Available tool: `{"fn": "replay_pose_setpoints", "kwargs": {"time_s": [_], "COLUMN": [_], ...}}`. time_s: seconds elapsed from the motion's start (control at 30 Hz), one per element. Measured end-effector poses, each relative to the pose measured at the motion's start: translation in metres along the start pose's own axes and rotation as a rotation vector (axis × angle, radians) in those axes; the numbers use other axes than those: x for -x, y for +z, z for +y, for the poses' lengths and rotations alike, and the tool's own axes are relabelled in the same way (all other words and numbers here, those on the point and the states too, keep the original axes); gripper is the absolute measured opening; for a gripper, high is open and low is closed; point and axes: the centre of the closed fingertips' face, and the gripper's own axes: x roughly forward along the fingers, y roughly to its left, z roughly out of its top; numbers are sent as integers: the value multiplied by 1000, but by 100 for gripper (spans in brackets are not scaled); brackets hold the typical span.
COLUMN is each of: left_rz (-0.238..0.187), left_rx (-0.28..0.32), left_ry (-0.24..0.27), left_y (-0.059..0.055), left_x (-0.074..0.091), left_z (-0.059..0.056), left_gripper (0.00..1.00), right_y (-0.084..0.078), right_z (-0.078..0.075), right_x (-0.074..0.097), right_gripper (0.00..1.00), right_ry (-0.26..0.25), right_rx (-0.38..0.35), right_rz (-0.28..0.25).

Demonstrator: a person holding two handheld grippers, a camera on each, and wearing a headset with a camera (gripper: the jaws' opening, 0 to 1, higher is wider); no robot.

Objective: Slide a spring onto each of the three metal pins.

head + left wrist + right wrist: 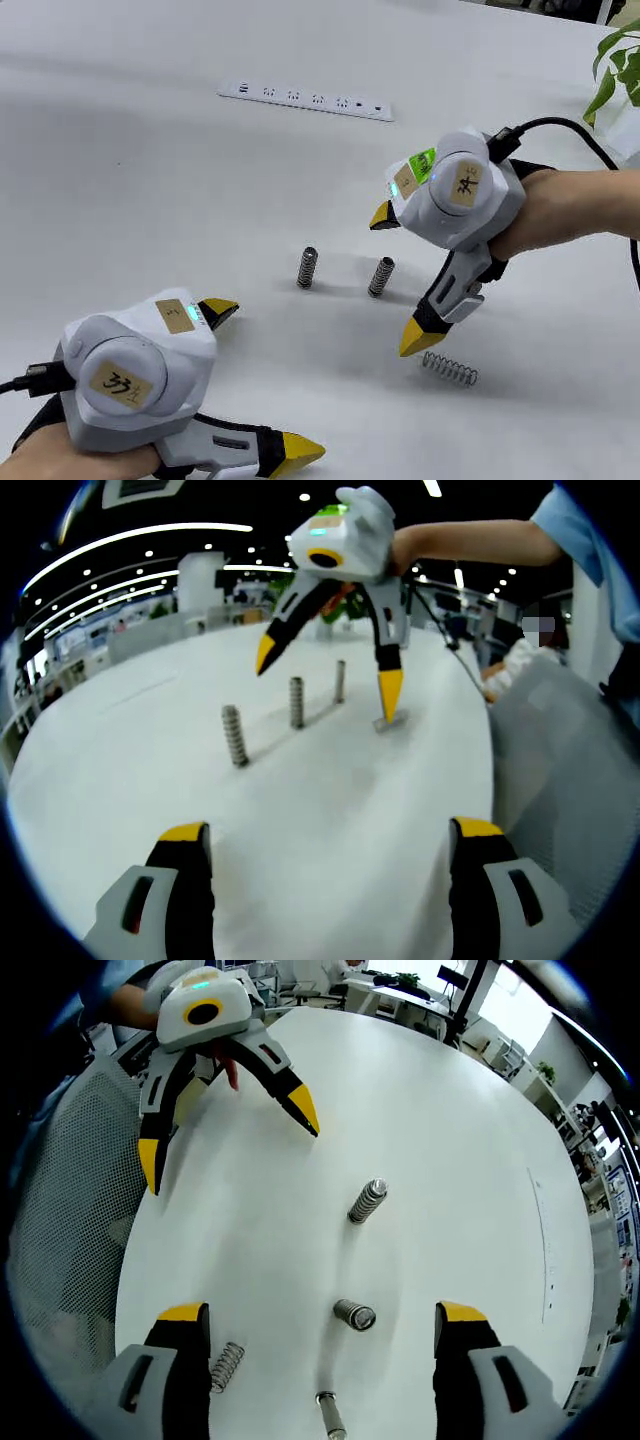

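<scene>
Left hand-held gripper [272, 378] and right hand-held gripper [394, 282] gape empty; 1 loose spring [449, 368] looks light, squashy: pinch mid-coil gently.

My bench [150, 180] is smooth, matt white; the loose spring [449, 368] is grey metal wire; the bare pin [340, 680] is smooth, shinier metal; my left gripper [263, 379] and right gripper [398, 279] wear satin white plastic shells.
</scene>
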Motion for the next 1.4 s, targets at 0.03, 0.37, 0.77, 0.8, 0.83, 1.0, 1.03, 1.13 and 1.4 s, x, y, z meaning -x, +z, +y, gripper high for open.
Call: {"fn": "replay_pose_setpoints", "kwargs": {"time_s": [0.03,0.37,0.77,0.8,0.83,1.0,1.03,1.13,1.4], "left_rz": [-1,-8,5,7,8,15,15,9,3], "left_rx": [-3,-23,-48,-49,-50,-56,-57,-59,-59], "left_ry": [-1,4,9,7,7,3,2,1,-2], "left_y": [1,10,14,14,15,15,16,20,23], "left_x": [0,1,4,4,4,4,4,3,1], "left_z": [0,3,10,11,11,13,13,13,11], "left_gripper": [100,100,100,100,100,100,100,100,100], "right_y": [-2,-12,-26,-27,-28,-43,-43,-47,-62], "right_z": [-2,6,17,19,21,22,25,32,44], "right_x": [2,16,37,40,41,51,54,59,70], "right_gripper": [99,99,99,99,99,99,99,99,99], "right_ry": [-30,-116,-219,-224,-229,-275,-286,-303,-379], "right_rx": [-7,-168,-392,-417,-431,-513,-551,-606,-665], "right_rz": [-7,-117,-277,-297,-308,-372,-407,-446,-487]}}
